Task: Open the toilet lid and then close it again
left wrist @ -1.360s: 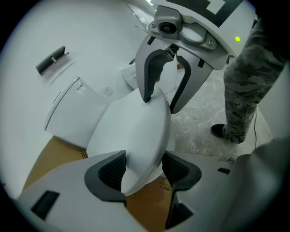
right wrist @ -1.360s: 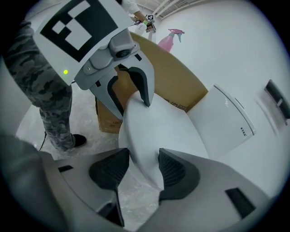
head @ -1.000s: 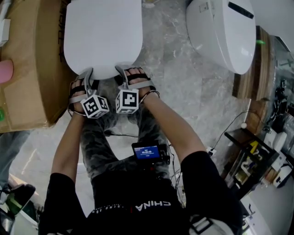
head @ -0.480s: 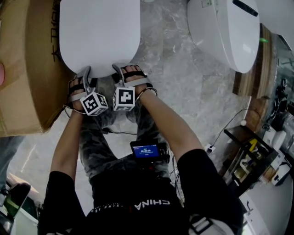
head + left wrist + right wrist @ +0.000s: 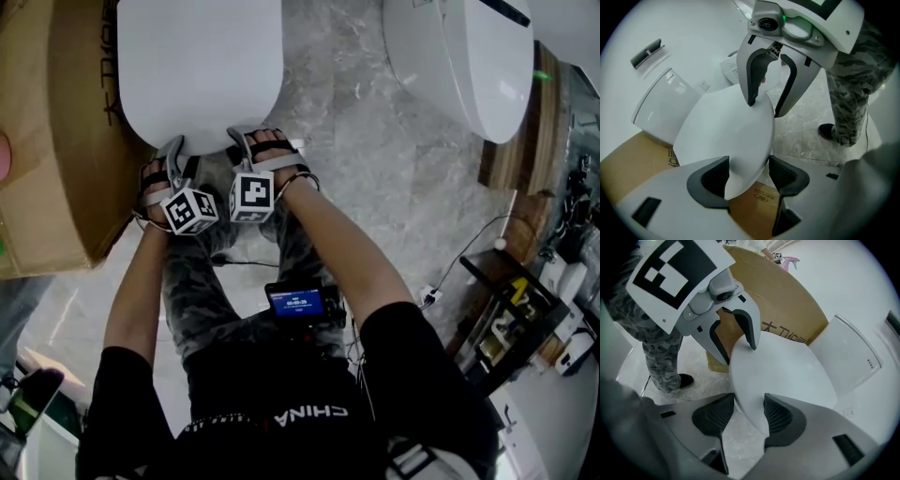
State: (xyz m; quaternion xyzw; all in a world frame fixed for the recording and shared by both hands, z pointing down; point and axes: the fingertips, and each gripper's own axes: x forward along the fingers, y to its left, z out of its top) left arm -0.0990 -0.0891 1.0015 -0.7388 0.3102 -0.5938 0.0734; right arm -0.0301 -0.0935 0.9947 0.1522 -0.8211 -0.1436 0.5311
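Note:
A white toilet lid lies nearly flat at the top left of the head view. Both grippers hold its front edge side by side. My left gripper has the rim between its dark pads, which press on both faces of the lid. My right gripper clamps the same rim a little to the right, with the lid filling the gap between its pads. Each gripper view also shows the other gripper: the right gripper and the left gripper both bite the lid's edge. The bowl under the lid is hidden.
A large cardboard box stands tight against the toilet's left side. A second white toilet sits at the upper right on the marble floor. A dark shelf with cables is at the right. The tank rises behind the lid.
Both grippers have sunk slightly with the lid's front edge, then stayed still. The grip on the lid is unchanged.

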